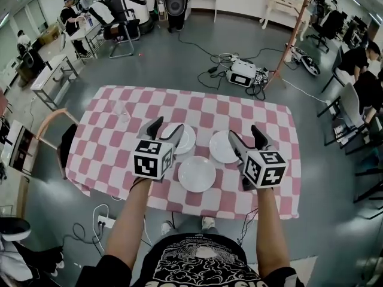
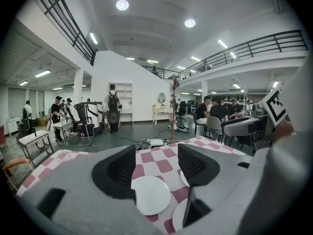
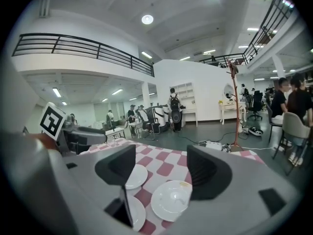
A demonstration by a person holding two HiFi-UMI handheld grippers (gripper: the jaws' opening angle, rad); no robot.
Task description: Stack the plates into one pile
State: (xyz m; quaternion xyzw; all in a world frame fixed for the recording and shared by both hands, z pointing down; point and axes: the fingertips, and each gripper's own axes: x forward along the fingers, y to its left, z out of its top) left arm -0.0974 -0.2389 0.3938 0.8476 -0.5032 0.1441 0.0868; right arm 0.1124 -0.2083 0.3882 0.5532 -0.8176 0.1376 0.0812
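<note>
At the near edge, the person's arms (image 1: 134, 220) reach out over the counter (image 1: 105, 160), which wears a pink-and-white checked cloth (image 1: 197, 103). Each hand holds a tool above it.

The near plate (image 1: 197, 173) lies between the two tools, close to the counter's near edge. It is white and bare, and it touches neither of the other two.

The left tool (image 1: 167, 130) is released. In the left gripper view its jaws stand well apart around the left tool (image 2: 156, 165), with nothing gripped. The left plate (image 2: 150, 195) shows on the cloth below the gap. In the head view the left plate (image 1: 182, 139) lies just under the jaw tips, left of centre.

The right tool (image 1: 246, 137) is also released. In the right gripper view its jaws are spread around the right tool (image 3: 161, 168), with nothing in them. The right plate (image 3: 171, 199) lies on the cloth beneath. In the head view the right plate (image 1: 222, 146) sits just left of that tool, right of centre.

All three plates lie singly, near one another in a loose triangle.

A chair (image 1: 51, 127) stands by the counter's left side. On the floor beyond the far edge lie cables and a white box (image 1: 242, 73). Farther left, people stand at desks (image 1: 78, 17).
</note>
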